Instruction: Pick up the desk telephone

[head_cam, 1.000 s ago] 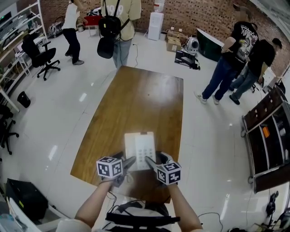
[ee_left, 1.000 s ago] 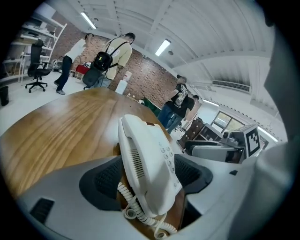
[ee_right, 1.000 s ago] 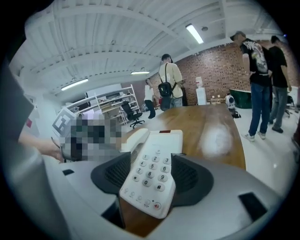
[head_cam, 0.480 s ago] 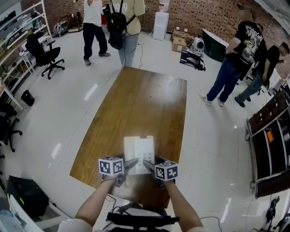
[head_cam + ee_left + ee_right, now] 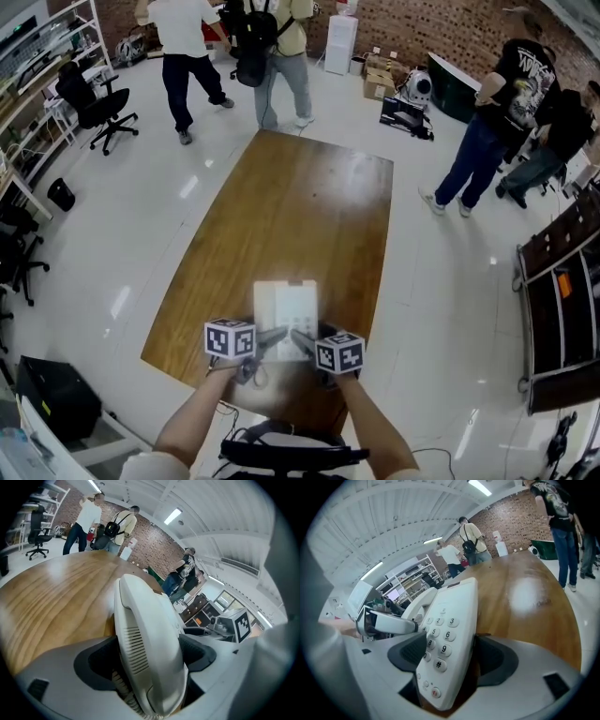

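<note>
L claw & R claw each opening astride desk telephone on wood table, glossy white floor.

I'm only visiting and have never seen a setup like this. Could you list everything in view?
desk telephone: one, white, near end of the table, between both grippers' jaws
table: one, brown wood, centre of the room
people: four, standing, two past the table's far end, two at right
office chair: at least one, black, far left
water dispenser: one, white, by the brick back wall
shelf unit: one, dark, right edge
left gripper: one, grey, jaws opening, handset between them
right gripper: one, grey, jaws opening, keypad side between them
</note>
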`<state>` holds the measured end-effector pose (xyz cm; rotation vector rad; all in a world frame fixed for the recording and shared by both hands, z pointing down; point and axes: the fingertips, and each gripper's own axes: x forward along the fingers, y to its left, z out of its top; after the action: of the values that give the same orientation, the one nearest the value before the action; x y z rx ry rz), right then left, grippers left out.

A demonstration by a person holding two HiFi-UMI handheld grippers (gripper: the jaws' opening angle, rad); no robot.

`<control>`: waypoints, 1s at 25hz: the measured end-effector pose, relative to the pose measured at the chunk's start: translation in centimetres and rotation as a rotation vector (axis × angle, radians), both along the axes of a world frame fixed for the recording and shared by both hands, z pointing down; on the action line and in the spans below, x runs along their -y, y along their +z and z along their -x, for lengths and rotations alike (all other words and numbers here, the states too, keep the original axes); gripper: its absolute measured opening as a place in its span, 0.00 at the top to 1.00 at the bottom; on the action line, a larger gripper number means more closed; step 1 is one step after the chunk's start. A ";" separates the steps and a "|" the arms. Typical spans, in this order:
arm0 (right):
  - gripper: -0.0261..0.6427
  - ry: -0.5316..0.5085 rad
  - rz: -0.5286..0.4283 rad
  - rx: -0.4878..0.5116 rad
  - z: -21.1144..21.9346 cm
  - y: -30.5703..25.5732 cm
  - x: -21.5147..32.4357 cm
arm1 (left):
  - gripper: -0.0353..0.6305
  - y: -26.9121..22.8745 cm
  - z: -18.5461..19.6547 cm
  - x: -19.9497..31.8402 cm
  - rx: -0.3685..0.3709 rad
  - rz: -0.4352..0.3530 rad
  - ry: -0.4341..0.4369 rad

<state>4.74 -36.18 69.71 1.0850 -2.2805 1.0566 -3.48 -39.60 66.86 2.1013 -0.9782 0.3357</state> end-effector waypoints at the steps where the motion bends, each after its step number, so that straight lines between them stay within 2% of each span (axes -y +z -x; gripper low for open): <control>1: 0.46 -0.001 0.004 0.000 0.1 -0.1 0.1 | 0.33 0.0 -0.1 0.1 0.004 0.002 -0.004; 5: 0.46 0.005 0.010 -0.005 0.0 -0.1 0.3 | 0.35 -0.1 0.1 0.3 0.003 -0.002 -0.043; 14: 0.48 0.036 -0.013 -0.005 0.1 -0.2 0.1 | 0.41 -0.7 0.7 -0.1 0.015 -0.062 -0.125; 20: 0.48 0.019 -0.054 -0.025 0.1 -1.2 -0.2 | 0.41 -2.4 0.6 -0.9 0.053 -0.131 -0.137; 25: 0.49 0.064 -0.074 -0.013 0.2 -2.0 -0.8 | 0.42 -3.3 0.6 -1.4 0.074 -0.178 -0.119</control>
<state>4.51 -35.42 67.74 1.1977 -2.3058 0.9929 -4.13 -38.24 63.55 2.1905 -1.2096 0.2760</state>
